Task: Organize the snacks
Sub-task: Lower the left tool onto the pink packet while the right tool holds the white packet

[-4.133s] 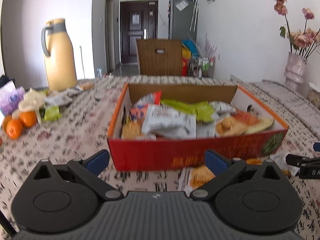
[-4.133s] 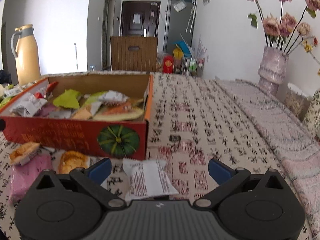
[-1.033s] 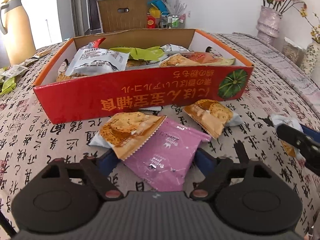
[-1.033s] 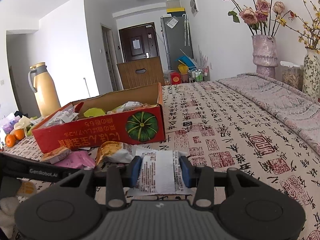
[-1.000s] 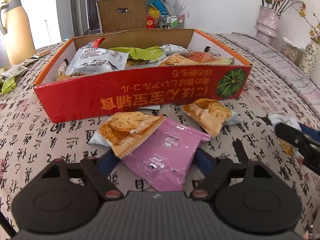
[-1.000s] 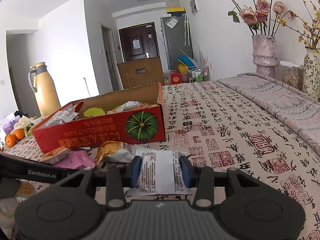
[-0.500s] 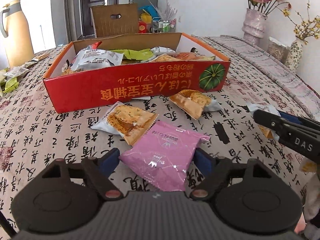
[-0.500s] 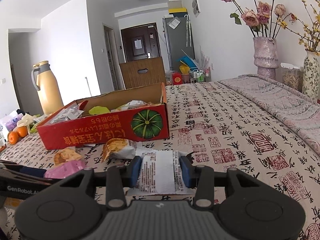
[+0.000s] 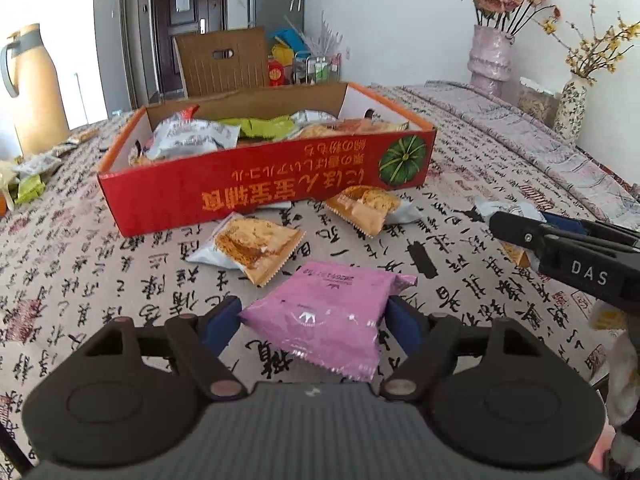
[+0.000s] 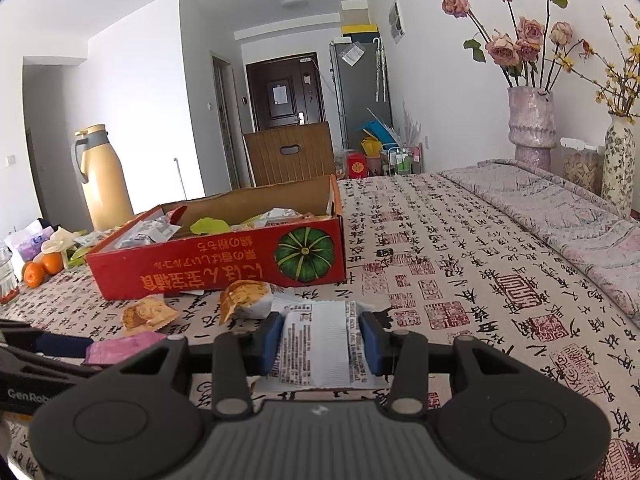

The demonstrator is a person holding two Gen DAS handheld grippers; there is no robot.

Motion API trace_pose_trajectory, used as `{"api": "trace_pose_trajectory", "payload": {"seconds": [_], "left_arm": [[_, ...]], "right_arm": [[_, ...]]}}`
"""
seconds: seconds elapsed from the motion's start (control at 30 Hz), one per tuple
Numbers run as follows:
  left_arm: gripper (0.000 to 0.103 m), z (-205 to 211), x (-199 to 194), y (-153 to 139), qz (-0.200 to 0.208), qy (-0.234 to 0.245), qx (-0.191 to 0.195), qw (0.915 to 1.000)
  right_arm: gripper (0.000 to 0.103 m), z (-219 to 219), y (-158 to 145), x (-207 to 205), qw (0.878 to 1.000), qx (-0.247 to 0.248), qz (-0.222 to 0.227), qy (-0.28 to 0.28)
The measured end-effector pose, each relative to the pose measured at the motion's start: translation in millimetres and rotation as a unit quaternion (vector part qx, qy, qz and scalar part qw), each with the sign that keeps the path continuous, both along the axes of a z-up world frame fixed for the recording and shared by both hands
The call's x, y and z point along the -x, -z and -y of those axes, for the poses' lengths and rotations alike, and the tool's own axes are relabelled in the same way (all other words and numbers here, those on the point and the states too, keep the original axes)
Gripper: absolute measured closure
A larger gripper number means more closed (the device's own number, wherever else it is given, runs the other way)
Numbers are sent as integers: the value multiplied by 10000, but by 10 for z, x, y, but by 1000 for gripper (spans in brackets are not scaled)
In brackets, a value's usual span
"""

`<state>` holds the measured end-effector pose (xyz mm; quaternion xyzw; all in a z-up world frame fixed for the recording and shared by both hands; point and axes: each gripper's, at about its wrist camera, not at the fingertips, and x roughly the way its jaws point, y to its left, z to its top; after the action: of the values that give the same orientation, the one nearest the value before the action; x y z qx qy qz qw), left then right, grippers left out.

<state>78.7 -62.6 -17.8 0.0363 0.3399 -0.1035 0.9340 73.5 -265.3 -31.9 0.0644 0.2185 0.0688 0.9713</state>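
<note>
Our right gripper (image 10: pixel 320 344) clamps the white packet (image 10: pixel 320 350), and our left gripper (image 9: pixel 312 320), jaws just narrowing, pinches the pink packet (image 9: pixel 324 316) above the counter (image 9: pixel 80 264), both bound for the red box (image 9: pixel 256 188).

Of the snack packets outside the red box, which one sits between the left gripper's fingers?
The pink packet, between the left gripper fingers. The two orange biscuit packets lie farther off, near the red box.

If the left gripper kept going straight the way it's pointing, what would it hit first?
Probably the orange cracker packet lying on the tablecloth, beyond the pink packet between the left gripper's fingers; depth is unclear.
</note>
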Motion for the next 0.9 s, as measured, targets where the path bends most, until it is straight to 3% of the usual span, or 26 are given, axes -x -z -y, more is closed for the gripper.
{"api": "trace_pose_trajectory", "payload": {"seconds": [0.2, 0.53, 0.9], "left_arm": [[26, -15, 61, -54, 126, 20, 6, 9999], [25, 1, 10, 188, -338, 54, -133, 9993], [18, 97, -141, 166, -308, 30, -243, 9992]], "right_arm": [[62, -42, -39, 55, 10000, 36, 51, -18], [62, -72, -32, 105, 10000, 71, 30, -22], [62, -38, 6, 120, 10000, 34, -18, -3]]}}
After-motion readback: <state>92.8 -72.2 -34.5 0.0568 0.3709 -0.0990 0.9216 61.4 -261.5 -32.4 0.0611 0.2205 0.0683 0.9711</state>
